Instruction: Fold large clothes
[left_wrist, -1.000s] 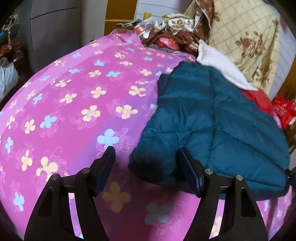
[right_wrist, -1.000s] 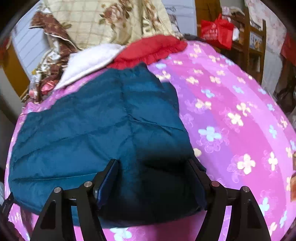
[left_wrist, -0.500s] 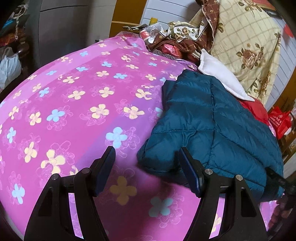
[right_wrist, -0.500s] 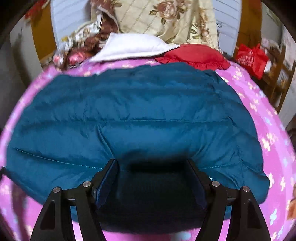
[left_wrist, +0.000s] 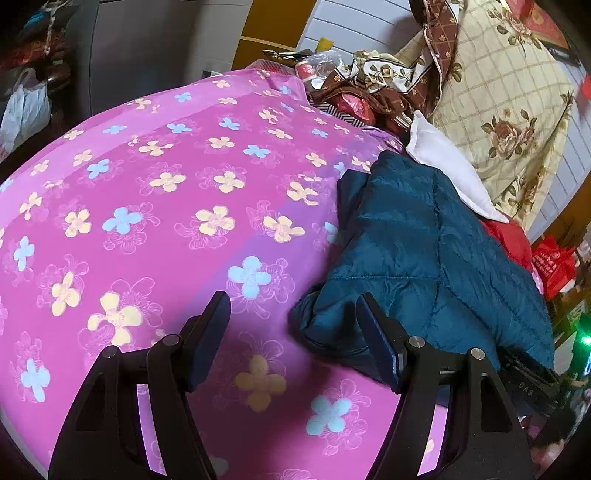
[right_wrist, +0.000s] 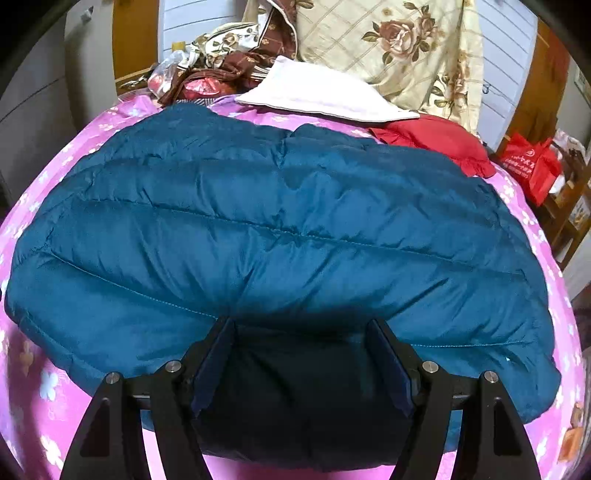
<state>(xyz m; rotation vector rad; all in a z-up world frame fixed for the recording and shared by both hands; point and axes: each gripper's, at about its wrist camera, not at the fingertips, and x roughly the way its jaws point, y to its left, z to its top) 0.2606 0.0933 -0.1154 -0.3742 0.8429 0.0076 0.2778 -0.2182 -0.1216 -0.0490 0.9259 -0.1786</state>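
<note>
And here's the teal puffer jacket (right_wrist: 280, 229), spread across the far side of the bed on the pink flowered bedsheet (left_wrist: 155, 206), quilted seams running side to side in the right wrist view. The right gripper (right_wrist: 301, 332) is right up against the jacket's near edge, jaws spread wide with the dark padded fabric bulging between them, though nothing is pinched. Over on the other side, the left gripper (left_wrist: 293, 314) hovers low above the sheet, jaws wide apart too, its right finger (left_wrist: 376, 339) just beside the jacket's bunched corner, its left finger (left_wrist: 210, 328) over bare sheet. Behind the jacket lies a white pillow (right_wrist: 317, 96), touching its far edge, with a red garment (right_wrist: 439, 140) just beside it and a rose-print quilt (right_wrist: 399, 48) piled up behind. A red bag (right_wrist: 532, 166) sits off past the bed's far right corner.
</note>
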